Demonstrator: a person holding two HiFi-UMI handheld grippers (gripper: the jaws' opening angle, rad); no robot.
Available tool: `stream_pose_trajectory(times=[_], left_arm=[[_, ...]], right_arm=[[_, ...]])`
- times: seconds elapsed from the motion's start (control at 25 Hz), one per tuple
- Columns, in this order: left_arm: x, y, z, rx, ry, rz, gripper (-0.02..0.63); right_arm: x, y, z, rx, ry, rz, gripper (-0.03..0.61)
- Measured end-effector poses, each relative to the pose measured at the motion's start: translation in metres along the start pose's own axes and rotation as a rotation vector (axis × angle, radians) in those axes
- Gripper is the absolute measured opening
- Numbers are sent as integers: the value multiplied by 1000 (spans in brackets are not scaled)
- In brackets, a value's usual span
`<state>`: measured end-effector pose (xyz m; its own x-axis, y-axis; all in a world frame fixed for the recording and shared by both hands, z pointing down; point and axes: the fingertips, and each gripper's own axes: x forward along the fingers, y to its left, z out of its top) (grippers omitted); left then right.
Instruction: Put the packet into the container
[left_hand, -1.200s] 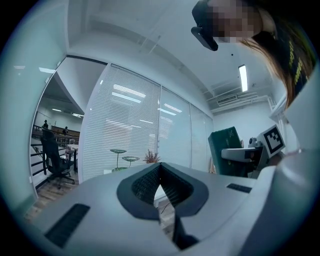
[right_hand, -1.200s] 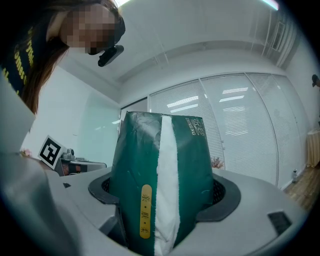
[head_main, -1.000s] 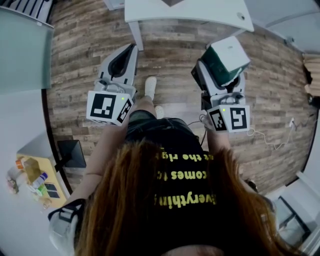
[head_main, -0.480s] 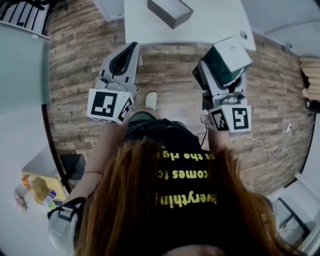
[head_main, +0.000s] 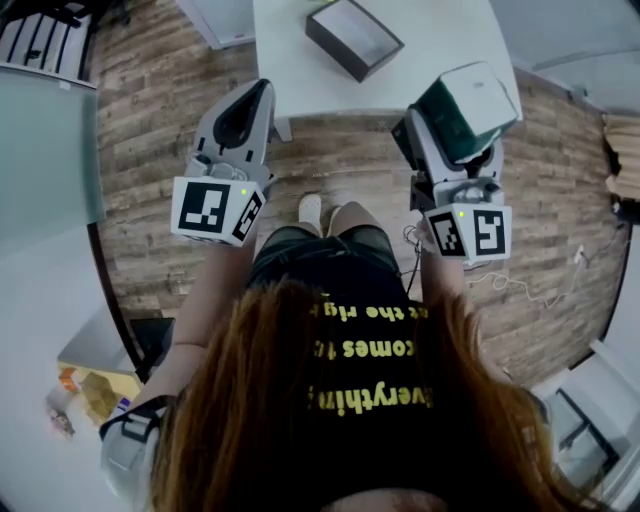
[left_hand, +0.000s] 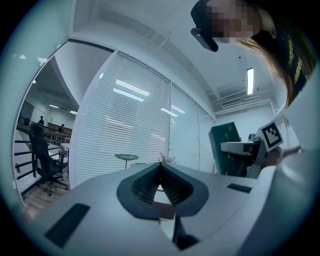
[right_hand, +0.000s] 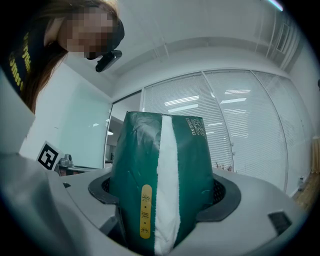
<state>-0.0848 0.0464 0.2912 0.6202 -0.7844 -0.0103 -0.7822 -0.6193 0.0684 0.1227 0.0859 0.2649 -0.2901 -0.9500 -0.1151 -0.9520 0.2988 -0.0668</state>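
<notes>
A green and white packet (head_main: 466, 108) is clamped upright in my right gripper (head_main: 440, 135), which is shut on it at the right of the head view. In the right gripper view the packet (right_hand: 160, 185) fills the middle between the dark pads. My left gripper (head_main: 243, 110) is held level with it on the left, shut with nothing in it, its pads (left_hand: 161, 186) meeting at the tip. A grey open container (head_main: 354, 37) lies on the white table (head_main: 440, 50) ahead, between and beyond both grippers.
Wooden plank floor (head_main: 150, 150) lies under the grippers. A person's feet (head_main: 311, 208) stand just short of the table's edge. A glass partition (head_main: 45, 150) runs along the left. A cable (head_main: 540, 282) trails on the floor at the right.
The table and the container have come nearer and further into the head view as the person stepped forward. Both grippers keep their states, the packet still held on the right.
</notes>
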Motion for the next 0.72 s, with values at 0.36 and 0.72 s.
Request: stream_pose_trajectory(times=[0.36, 0.72], left_arm=[[22, 35, -15, -29, 22, 36, 2], [84, 62, -16, -23, 9, 129, 1]], right_arm=[[50, -5, -15, 10, 16, 28, 410], [127, -57, -34, 9, 50, 101, 410]])
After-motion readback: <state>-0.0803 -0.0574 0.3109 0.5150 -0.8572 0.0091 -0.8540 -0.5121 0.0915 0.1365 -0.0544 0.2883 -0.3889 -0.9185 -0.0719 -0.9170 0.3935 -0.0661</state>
